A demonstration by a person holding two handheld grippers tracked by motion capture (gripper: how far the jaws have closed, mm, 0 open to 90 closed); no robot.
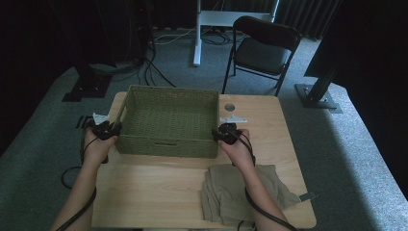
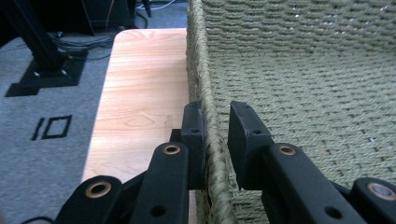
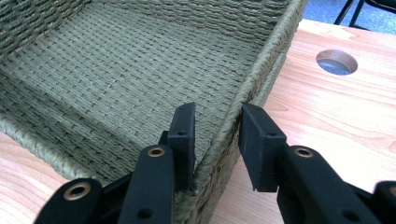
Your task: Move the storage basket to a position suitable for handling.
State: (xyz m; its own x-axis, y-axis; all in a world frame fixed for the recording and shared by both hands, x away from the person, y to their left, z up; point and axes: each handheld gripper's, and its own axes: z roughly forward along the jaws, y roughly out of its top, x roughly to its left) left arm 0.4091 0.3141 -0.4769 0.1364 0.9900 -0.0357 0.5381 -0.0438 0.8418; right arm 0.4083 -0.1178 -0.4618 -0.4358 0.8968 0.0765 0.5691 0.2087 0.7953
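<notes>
Readable marks: one. Black outlined marking resembling "10" or "IO", on the grey carpet floor, left of and beyond the left gripper's fingers, past the table edge. No other legible text.

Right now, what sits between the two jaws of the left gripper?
The woven wall of the green basket stands between the left gripper's jaws. The left gripper view shows the outer jaw against the rim and a sliver of gap at the inner one.
</notes>
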